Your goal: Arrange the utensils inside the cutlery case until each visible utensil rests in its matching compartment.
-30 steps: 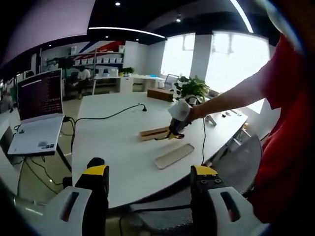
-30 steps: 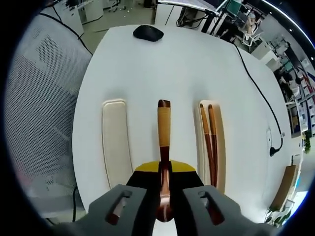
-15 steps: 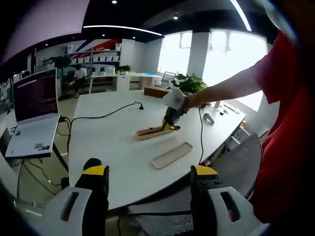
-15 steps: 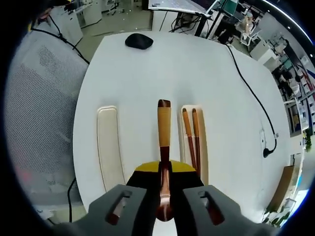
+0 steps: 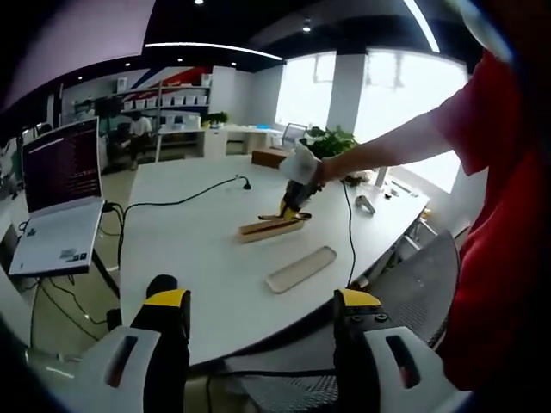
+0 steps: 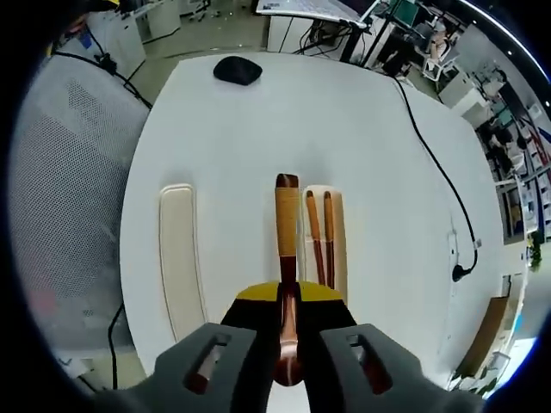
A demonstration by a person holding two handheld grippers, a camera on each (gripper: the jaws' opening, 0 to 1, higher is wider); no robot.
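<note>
My right gripper is shut on a utensil with a tan wooden handle and a copper-coloured stem, the handle pointing forward above the table. Just right of the handle lies the open cutlery case tray with two brown chopsticks in it. The case's pale lid lies apart to the left. In the left gripper view, a person's hand holds the right gripper over the case tray, with the lid nearer. My left gripper hangs open off the table's near edge, holding nothing.
A black mouse and a black cable lie on the white table. A mesh chair stands at its left edge. A laptop stands to the left and a plant behind the table.
The right gripper has carried the utensil sideways toward the case tray; its handle now sits right beside the chopsticks. The left gripper has barely moved.
</note>
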